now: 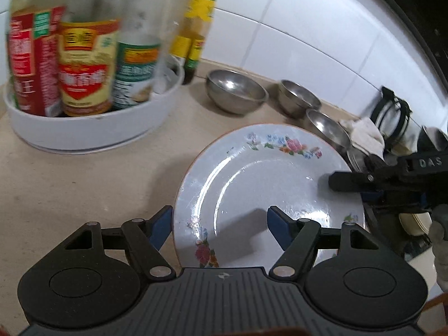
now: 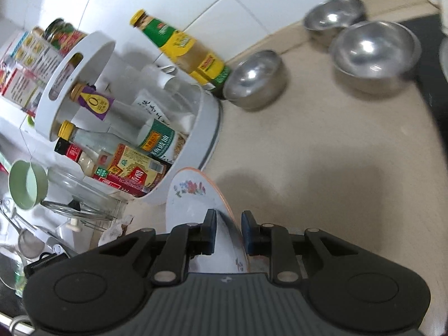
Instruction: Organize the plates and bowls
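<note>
A white plate (image 1: 252, 184) with flower prints and a thin orange rim hangs over the beige counter (image 1: 70, 184). My right gripper (image 2: 228, 224) is shut on the plate (image 2: 193, 196) at its rim; in the left wrist view it (image 1: 340, 180) comes in from the right. The left gripper (image 1: 218, 224) stands open, with the plate's near left rim between its blue pads and neither pad touching. Three steel bowls sit along the tiled wall: one (image 1: 235, 92) near the bottles, two more (image 1: 298, 98) (image 1: 326, 124) to the right. The right wrist view shows the same bowls (image 2: 254, 78) (image 2: 333, 16) (image 2: 375, 47).
A white round caddy (image 1: 84, 131) full of sauce bottles stands at the left, with a yellow-labelled bottle (image 1: 196, 42) beside it. A crumpled cloth (image 1: 364, 134) lies by the right bowl. In the right wrist view, a green cup (image 2: 26, 184) and a glass lid (image 2: 75, 210) lie left of the caddy (image 2: 196, 128).
</note>
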A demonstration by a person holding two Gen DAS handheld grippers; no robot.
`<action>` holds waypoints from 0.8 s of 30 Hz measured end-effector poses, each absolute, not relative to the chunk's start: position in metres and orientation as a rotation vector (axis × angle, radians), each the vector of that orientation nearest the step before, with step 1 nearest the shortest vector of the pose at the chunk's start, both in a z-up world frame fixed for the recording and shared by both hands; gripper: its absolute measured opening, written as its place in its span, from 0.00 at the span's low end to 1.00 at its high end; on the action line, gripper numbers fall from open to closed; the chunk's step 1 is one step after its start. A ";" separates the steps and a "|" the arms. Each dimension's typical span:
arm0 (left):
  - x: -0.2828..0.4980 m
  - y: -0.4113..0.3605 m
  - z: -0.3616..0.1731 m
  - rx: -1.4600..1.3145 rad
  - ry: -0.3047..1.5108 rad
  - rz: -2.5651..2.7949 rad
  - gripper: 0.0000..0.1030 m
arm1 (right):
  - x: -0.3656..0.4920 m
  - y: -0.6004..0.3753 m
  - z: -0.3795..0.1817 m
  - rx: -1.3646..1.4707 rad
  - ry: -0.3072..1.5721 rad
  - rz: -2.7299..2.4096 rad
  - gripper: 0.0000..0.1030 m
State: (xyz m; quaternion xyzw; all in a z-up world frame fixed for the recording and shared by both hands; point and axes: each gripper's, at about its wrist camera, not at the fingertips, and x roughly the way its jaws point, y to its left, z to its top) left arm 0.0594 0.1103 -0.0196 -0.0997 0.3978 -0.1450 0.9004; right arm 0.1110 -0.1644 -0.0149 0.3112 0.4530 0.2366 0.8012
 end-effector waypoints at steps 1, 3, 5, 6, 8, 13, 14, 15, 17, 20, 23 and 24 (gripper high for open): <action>0.059 0.107 -0.020 -0.202 0.828 -0.315 0.75 | 0.105 -0.169 -0.016 0.676 0.975 0.501 0.21; 0.058 0.101 -0.020 -0.191 0.839 -0.346 0.74 | 0.093 -0.177 -0.017 0.679 0.975 0.486 0.21; 0.058 0.093 -0.022 -0.173 0.848 -0.366 0.74 | 0.082 -0.184 -0.019 0.681 0.982 0.469 0.21; 0.058 0.091 -0.023 -0.169 0.854 -0.374 0.74 | 0.078 -0.186 -0.020 0.679 0.989 0.461 0.21; 0.060 0.086 -0.025 -0.165 0.866 -0.389 0.74 | 0.072 -0.187 -0.021 0.652 0.992 0.447 0.21; 0.058 0.077 -0.026 -0.141 0.864 -0.429 0.74 | 0.057 -0.184 -0.018 0.517 0.965 0.407 0.21; 0.058 0.076 -0.027 -0.142 0.867 -0.433 0.73 | 0.054 -0.183 -0.018 0.480 0.960 0.398 0.21; 0.057 0.075 -0.027 -0.139 0.866 -0.435 0.73 | 0.051 -0.182 -0.018 0.453 0.956 0.388 0.21; 0.056 0.072 -0.028 -0.129 0.862 -0.440 0.73 | 0.047 -0.181 -0.019 0.413 0.951 0.384 0.21; 0.052 0.069 -0.026 -0.108 0.845 -0.446 0.74 | 0.042 -0.178 -0.019 0.328 0.932 0.355 0.24; 0.051 0.068 -0.025 -0.107 0.839 -0.456 0.74 | 0.039 -0.178 -0.020 0.272 0.922 0.334 0.26; 0.050 0.068 -0.026 -0.107 0.841 -0.457 0.74 | 0.039 -0.179 -0.021 0.280 0.925 0.332 0.26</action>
